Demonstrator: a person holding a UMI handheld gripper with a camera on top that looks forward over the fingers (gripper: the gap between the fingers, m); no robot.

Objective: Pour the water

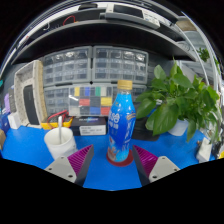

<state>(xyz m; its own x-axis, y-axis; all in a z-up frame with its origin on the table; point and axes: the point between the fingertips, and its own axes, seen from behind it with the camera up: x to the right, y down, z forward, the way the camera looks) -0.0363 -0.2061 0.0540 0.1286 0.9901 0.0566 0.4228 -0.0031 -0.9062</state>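
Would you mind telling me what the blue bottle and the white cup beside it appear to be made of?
The blue bottle, standing between the open claw's fingers, looks like glossy clear plastic: light glints on its body, it has a printed label and a yellow screw cap. The white cup looks like matte paper or thin plastic; its dull, even white surface leaves that open. A straw-like stick stands in it.

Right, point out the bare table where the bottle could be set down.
Bare blue table runs from the tongs forward, around the bottle standing between their open fingers, and right toward the plant. Crowded: the cup on the left, boxes behind it.
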